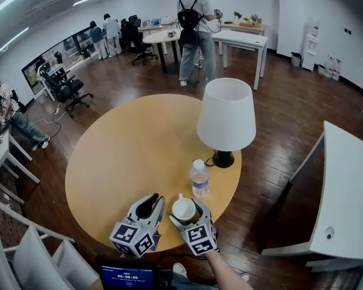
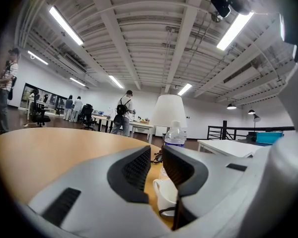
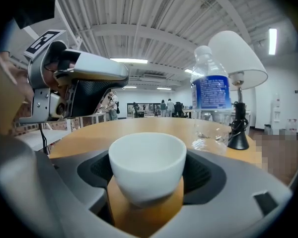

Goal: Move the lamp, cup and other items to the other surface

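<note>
Since lamp [image 1: 226, 116], water bottle [image 1: 199, 179] and cup [image 1: 183, 210] all sit on the round table [image 1: 121, 156], I'd call the task barely started: nothing moved across. The white table [image 1: 348, 192] at right looks bare, probably the target surface. My right gripper [image 1: 185, 212] is at the near edge with jaws spread wide around the cup. The cup stands upright between the pads, table visible under it, not lifted. Pads are close to its sides, but I see no squeeze. My left gripper [image 1: 156, 199] is just beside it on the left, jaws only narrowly apart, nothing in them. The bottle is just behind the cup, the lamp behind that. Left to do: grip the cup and carry it, then bottle and lamp.
</note>
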`<state>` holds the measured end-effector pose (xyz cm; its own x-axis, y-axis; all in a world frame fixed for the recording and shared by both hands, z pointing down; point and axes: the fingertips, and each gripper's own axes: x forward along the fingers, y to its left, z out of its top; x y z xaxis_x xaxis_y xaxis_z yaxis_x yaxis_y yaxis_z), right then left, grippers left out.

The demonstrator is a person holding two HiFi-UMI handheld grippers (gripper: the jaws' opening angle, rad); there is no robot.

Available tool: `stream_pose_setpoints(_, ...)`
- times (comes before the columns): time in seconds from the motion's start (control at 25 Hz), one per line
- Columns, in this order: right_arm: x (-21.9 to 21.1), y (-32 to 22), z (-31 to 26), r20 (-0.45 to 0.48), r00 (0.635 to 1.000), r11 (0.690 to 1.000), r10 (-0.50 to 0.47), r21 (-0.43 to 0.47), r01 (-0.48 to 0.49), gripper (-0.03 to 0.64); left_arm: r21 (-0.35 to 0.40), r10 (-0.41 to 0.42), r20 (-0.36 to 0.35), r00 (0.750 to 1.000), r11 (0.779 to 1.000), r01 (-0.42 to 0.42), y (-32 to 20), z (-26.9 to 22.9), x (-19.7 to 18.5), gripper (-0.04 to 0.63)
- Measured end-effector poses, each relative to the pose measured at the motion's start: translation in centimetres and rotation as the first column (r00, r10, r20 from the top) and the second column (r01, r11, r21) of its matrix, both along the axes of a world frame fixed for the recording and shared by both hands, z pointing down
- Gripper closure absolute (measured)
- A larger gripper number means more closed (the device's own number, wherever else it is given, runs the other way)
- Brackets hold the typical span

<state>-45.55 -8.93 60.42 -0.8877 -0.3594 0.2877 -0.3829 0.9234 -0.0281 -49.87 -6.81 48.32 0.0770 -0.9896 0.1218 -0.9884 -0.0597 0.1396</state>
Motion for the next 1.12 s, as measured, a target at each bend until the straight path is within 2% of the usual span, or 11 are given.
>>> stream_pose_setpoints(0.24, 1.5, 0.2, -2.0, 0.050, 0.999, 1.000, 0.008, 0.005, -0.008, 0.221, -0.002, 0.001, -0.002, 1.000, 1.000, -0.001, 0.0, -0.2, 1.3, 0.508)
stream_pose_setpoints(0.44, 4.8, -0.3, -4.8, 0.088, 0.996, 0.999, 0.029, 0.015, -0.030, 0.221, -0.007, 0.032, -0.008, 0.999, 0.999, -0.032, -0.7, -0.8, 4.8, 0.508)
stream_pose_setpoints(0.6, 9.3, -1.6, -7.1, 0.097, 0.994, 0.997, 0.058, 0.036, -0.062, 0.221, -0.004, 0.071, -0.012, 0.997, 0.997, -0.072, -2.1, -1.6, 9.4, 0.516)
stream_pose_setpoints(0.88, 19.4, -5.4, -8.8, 0.101, 0.981, 0.983, 0.165, 0.062, -0.172, 0.221, -0.001, 0.149, -0.010, 0.989, 0.989, -0.149, -5.9, -2.2, 18.3, 0.546)
stream_pose_setpoints(1.0, 24.1, -7.1, -9.5, 0.108, 0.966, 0.966, 0.235, 0.082, -0.245, 0.221, 0.013, 0.216, -0.003, 0.976, 0.976, -0.216, -7.9, -2.4, 22.9, 0.583)
stream_pose_setpoints(1.12, 29.0, -8.6, -10.3, 0.115, 0.946, 0.944, 0.302, 0.104, -0.314, 0.221, 0.031, 0.288, -0.001, 0.958, 0.957, -0.288, -9.8, -2.8, 27.9, 0.581)
